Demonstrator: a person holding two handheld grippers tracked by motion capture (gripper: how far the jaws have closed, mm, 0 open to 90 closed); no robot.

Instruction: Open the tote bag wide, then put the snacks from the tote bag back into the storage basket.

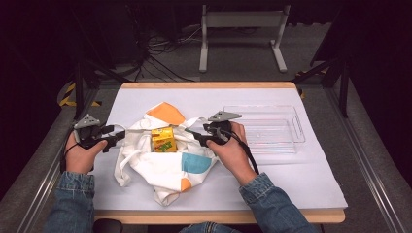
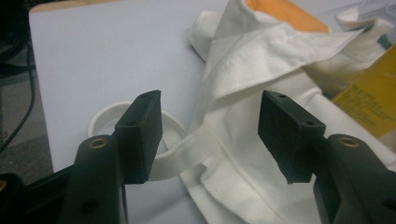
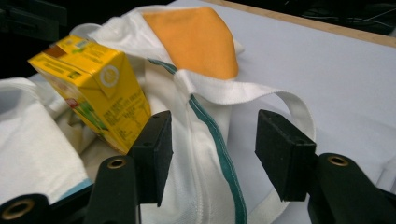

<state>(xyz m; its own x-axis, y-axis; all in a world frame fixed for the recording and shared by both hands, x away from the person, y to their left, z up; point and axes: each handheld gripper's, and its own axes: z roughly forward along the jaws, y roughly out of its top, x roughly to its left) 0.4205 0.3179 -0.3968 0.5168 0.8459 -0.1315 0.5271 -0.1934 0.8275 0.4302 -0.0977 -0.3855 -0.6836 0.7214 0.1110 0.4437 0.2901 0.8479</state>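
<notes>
While overhead shows tray [image 1: 272, 130], gripper views show bag [image 2: 243, 140], carton [image 3: 93, 84]

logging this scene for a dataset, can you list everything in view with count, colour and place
cloth bag: 1, white with orange and blue patches, crumpled at the middle of the table
bag handles: 2 seen, white straps, one looping out at each side of the bag
drink carton: 1, yellow, sitting in the bag's open mouth
clear tray: 1, transparent plastic, right of the bag
table cover: 1, white sheet over the wooden table top
frame stand: 1, pale grey, on the floor beyond the table
cables: several, black, on the floor at the far left
left claw: 1, black, open, at the bag's left handle
right claw: 1, black, open, at the bag's right edge
sleeves: 2, blue denim, bottom of the high view
</notes>
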